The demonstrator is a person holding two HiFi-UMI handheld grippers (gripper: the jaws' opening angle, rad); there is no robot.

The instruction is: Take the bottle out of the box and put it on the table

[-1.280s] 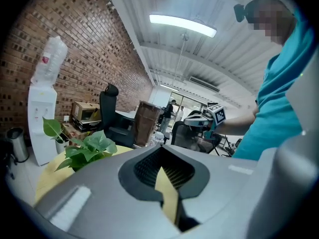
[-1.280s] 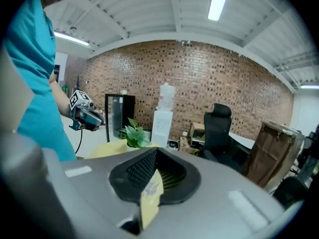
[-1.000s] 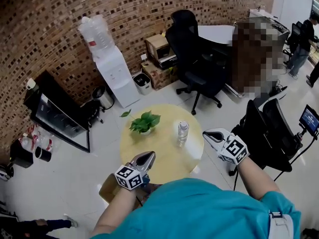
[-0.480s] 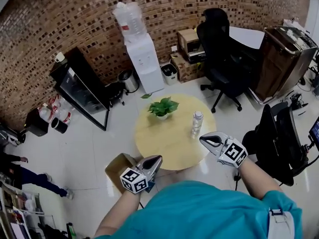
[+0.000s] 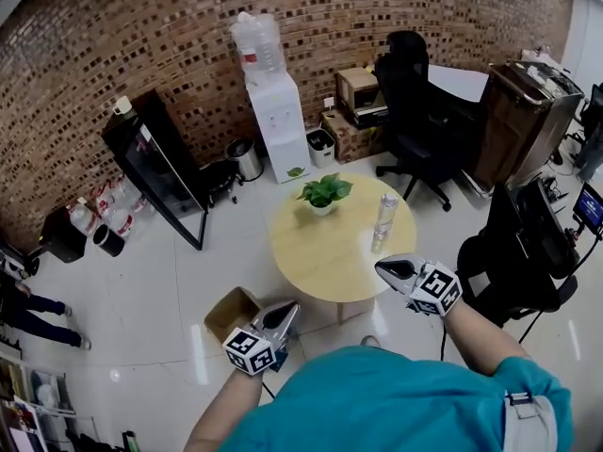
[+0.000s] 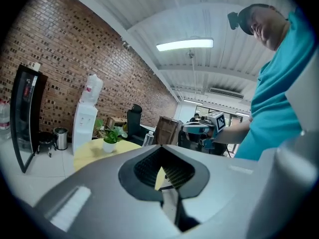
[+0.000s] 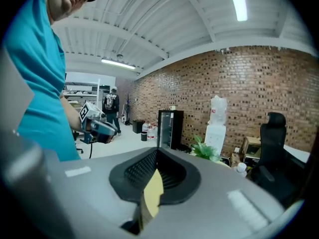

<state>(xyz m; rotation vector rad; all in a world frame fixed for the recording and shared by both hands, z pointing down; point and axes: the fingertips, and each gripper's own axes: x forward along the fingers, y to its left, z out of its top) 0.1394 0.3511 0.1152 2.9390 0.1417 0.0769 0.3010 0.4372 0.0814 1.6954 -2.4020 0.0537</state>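
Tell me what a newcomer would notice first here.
A round yellow table stands mid-floor, with a bottle and a potted plant upright on it. Nearer the person, the left gripper and right gripper are shut and empty, and a cardboard box sits on the floor beside the left one.

A round counter (image 5: pixel 320 262) stands on open floor. On the counter, the bottle (image 5: pixel 386 217) stands near the right edge and a potted plant (image 5: pixel 323 193) near the far edge. The box (image 5: pixel 233 312) sits on the floor just beside the counter's near-left edge. Behind the counter a water dispenser (image 5: pixel 273 111) stands against the wall, and an office chair (image 5: pixel 419 111) stands behind and to the right.
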